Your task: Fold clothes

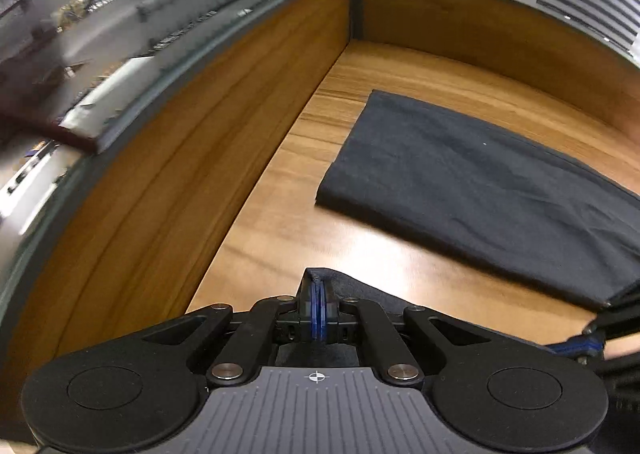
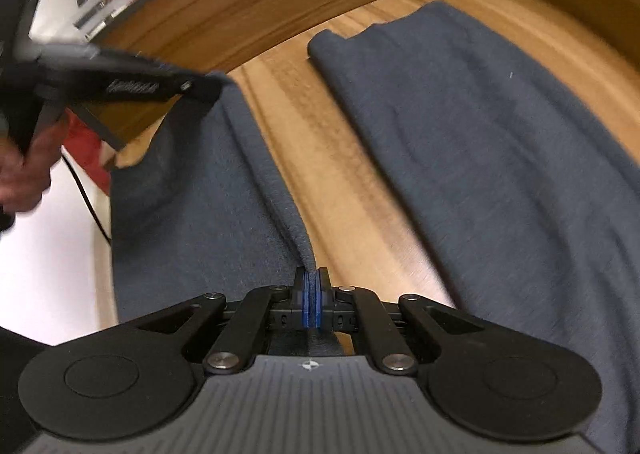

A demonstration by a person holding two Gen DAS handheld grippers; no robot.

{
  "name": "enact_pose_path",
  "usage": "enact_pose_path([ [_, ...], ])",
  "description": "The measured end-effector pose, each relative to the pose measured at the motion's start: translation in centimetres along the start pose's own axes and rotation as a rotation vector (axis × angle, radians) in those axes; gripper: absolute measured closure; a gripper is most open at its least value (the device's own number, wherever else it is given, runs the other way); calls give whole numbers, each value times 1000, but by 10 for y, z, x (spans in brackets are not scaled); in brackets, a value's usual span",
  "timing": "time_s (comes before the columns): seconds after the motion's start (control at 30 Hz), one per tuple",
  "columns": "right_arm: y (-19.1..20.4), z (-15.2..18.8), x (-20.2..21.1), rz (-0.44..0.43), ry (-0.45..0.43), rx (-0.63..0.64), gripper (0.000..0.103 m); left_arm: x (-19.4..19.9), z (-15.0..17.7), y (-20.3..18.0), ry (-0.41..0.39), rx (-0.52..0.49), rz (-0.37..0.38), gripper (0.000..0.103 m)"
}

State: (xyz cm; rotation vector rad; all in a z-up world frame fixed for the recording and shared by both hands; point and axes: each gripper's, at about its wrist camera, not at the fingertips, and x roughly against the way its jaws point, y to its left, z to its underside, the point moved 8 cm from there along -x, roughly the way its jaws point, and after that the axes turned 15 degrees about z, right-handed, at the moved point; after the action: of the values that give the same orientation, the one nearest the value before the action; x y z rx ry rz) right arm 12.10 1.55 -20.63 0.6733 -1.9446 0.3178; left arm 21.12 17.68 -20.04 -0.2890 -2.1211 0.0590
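The left gripper (image 1: 319, 288) is clenched on a hem of the dark garment (image 1: 472, 190), and the right gripper (image 2: 311, 280) is clenched on a raised fold of the same cloth. Most of the garment lies flat on the wooden counter (image 1: 288, 222), reaching toward the far corner where the wooden partition (image 1: 168, 158) meets the back wall, while the part between the grippers hangs over the counter's near edge.

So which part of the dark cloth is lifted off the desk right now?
The near edge, stretched between the left gripper and right gripper; the far folded part lies flat on the desk.
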Motion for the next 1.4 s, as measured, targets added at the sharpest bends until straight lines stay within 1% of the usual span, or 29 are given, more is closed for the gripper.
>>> enact_pose_path([
  [0.07,-3,-5,-2,38,-19,21,99,-11,-4,0,19,-5,6,98],
  [0.13,-5,-10,-1,75,-49,43,92,-18,-7,-1,32,2,22,98],
  [0.2,-6,-14,2,108,-84,66,86,-19,-11,-2,28,7,42,97],
  [0.27,-4,-20,5,107,-114,74,83,-18,-15,-2,14,5,53,97],
  [0.33,0,-29,4,93,-140,82,82,-19,-18,-1,8,2,55,97],
  [0.47,9,-43,-8,86,-141,110,81,-14,-22,3,16,-3,75,97],
  [0.5,12,-45,-10,84,-139,122,81,-10,-20,3,14,-4,90,97],
  [0.53,16,-43,-9,81,-139,137,80,-5,-19,2,12,-7,106,95],
  [0.57,20,-42,-8,78,-141,154,77,2,-16,1,13,-20,113,92],
  [0.6,23,-44,-10,78,-145,169,75,8,-11,-1,15,-41,114,90],
  [0.67,29,-47,-15,82,-150,202,74,20,2,-4,28,-88,102,82],
  [0.77,36,-51,-20,98,-158,258,74,37,27,-11,48,-153,86,79],
  [0.8,38,-51,-21,100,-162,275,81,42,35,-12,53,-173,76,79],
  [0.83,39,-53,-21,100,-164,287,92,47,42,-14,59,-192,65,77],
  [0.87,37,-55,-22,94,-158,269,101,52,49,-15,63,-203,61,76],
  [0.93,25,-60,-24,70,-141,183,101,58,61,-17,73,-212,60,73],
  [0.97,22,-63,-25,78,-145,167,101,59,66,-17,79,-203,63,73],
  [1.1,21,-67,-26,105,-151,185,100,59,79,-16,96,-173,63,69],
  [1.13,23,-67,-25,114,-155,197,98,59,80,-17,95,-175,56,67],
  [1.17,24,-66,-24,120,-158,204,93,59,80,-17,93,-179,52,67],
  [1.23,27,-66,-13,123,-178,203,90,61,79,-20,85,-188,51,66],
  [1.3,25,-62,7,125,-201,190,76,62,78,-26,80,-208,56,66],
  [1.4,15,-49,35,111,-219,175,68,61,77,-39,79,-270,75,66],
])
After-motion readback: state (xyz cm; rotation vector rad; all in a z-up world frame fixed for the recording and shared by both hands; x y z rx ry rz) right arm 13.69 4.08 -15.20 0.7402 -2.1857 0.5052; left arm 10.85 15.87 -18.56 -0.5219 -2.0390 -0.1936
